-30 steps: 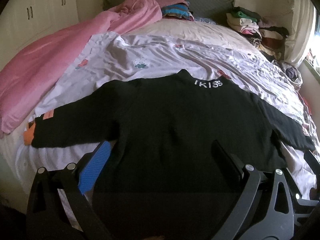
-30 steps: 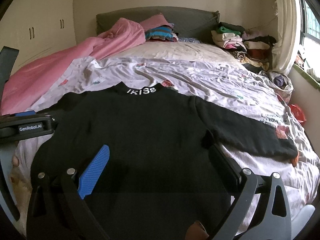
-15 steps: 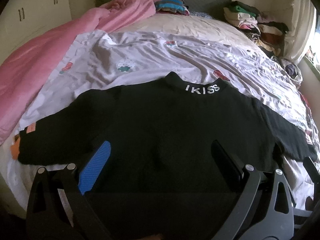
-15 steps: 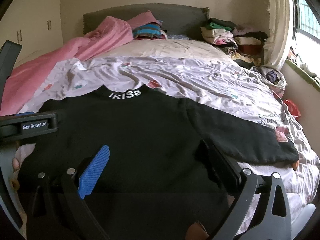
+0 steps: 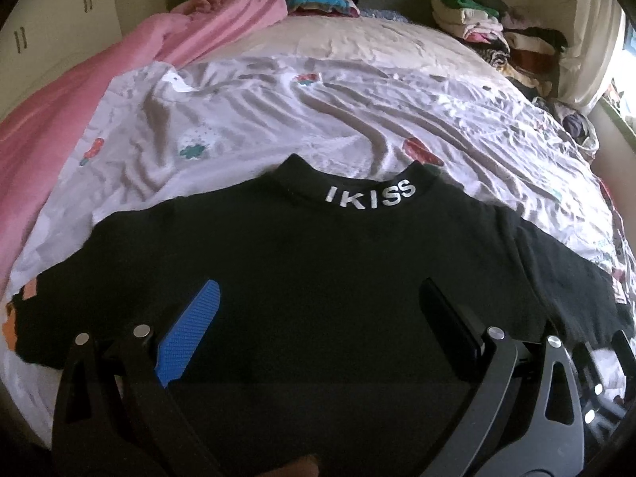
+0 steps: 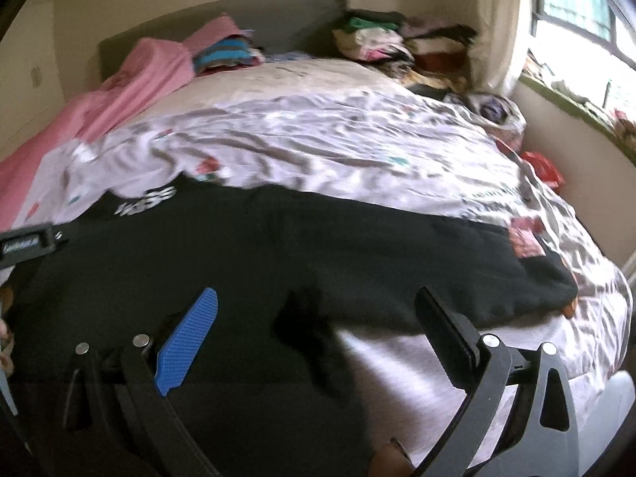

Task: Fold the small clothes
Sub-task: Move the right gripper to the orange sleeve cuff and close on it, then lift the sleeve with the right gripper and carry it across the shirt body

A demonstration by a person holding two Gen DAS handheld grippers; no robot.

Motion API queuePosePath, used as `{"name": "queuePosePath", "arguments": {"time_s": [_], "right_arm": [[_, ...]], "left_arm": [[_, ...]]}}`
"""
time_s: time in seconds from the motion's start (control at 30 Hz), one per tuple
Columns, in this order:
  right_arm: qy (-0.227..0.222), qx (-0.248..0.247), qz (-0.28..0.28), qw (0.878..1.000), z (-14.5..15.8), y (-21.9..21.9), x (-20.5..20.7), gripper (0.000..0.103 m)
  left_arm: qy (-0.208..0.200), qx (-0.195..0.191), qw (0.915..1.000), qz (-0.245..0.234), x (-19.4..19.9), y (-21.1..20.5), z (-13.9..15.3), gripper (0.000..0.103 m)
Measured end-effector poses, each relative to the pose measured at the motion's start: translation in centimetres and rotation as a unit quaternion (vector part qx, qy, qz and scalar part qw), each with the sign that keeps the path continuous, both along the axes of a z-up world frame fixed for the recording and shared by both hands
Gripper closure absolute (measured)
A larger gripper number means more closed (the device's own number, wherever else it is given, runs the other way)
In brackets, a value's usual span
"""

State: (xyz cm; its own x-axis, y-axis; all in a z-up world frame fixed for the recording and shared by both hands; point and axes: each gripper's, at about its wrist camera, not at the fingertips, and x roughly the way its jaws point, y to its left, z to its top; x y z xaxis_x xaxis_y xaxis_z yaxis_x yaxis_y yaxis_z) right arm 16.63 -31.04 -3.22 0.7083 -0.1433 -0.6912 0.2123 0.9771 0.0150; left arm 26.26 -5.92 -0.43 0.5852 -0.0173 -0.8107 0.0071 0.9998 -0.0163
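The bed [image 5: 357, 91] fills both views, its wrinkled white printed sheet [image 5: 278, 119] spread wide, a pink quilt [image 5: 99, 79] bunched along the left edge and stacks of folded clothes [image 5: 477, 28] piled by the headboard. Flat on the sheet lies the black sweater [image 5: 318, 278], sleeves out to both sides, white "IKISS" lettering [image 5: 369, 195] on the collar. The left gripper [image 5: 318, 310] hangs over the sweater's body, fingers wide apart, gripping nothing. The right gripper [image 6: 318, 314] hovers over the hem by the right sleeve [image 6: 457, 266], fingers also spread, nothing between them.
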Motion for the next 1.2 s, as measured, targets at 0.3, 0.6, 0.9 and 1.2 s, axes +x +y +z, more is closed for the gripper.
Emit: {"name": "queuePosePath", "arguments": {"time_s": [0.3, 0.6, 0.9, 1.2], "right_arm": [[0.012, 0.070, -0.110, 0.991, -1.6, -9.5, -0.1, 0.004], [0.007, 0.169, -0.229, 0.959, -3.4, -18.3, -3.2, 0.004], [-0.011, 0.297, -0.285, 0.911, -5.7, -25.6, -3.4, 0.034], [-0.107, 0.306, -0.242, 0.915, -3.1, -25.9, -3.2, 0.087]], "left_arm": [[0.029, -0.011, 0.9995, -0.009, 2.0, -1.3, -2.1, 0.009], [0.030, -0.026, 0.9988, -0.028, 1.9, -1.3, -3.9, 0.009], [0.018, -0.018, 0.9996, -0.016, 2.2, 0.8, -4.3, 0.009], [-0.007, -0.046, 0.9989, -0.005, 1.5, 3.7, -1.9, 0.009]]}}
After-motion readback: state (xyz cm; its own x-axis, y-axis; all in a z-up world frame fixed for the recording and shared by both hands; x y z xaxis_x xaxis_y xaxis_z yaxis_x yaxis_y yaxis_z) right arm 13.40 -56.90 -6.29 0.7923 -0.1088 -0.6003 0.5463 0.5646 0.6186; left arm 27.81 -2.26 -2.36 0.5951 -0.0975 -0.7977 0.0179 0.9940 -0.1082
